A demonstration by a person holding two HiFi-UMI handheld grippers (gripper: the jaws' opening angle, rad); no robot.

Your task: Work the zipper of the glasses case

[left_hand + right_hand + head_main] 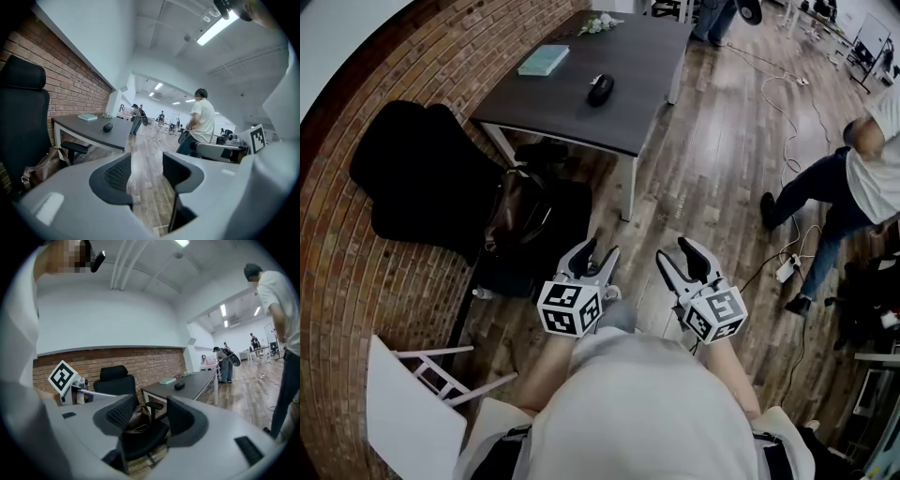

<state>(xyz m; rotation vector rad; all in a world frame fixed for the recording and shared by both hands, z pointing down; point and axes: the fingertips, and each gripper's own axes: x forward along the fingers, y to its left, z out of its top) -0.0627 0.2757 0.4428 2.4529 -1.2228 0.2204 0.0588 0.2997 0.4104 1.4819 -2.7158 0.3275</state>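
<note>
The black glasses case (600, 89) lies on the dark table (628, 103), far ahead of me across the wooden floor. It shows small in the left gripper view (108, 127) and in the right gripper view (179, 385). My left gripper (595, 255) is held near my body, jaws apart, with only floor showing between its pads (146, 171). Beside it, my right gripper (684, 258) is likewise open and empty (151, 416). Neither gripper is near the case.
A teal book (544, 60) and a small bunch of flowers (600, 23) share the table. A black office chair (422, 169) and a brown bag (520, 211) stand left, by the brick wall. A white chair (412, 394) is near left. A person (853, 178) and cables occupy the right.
</note>
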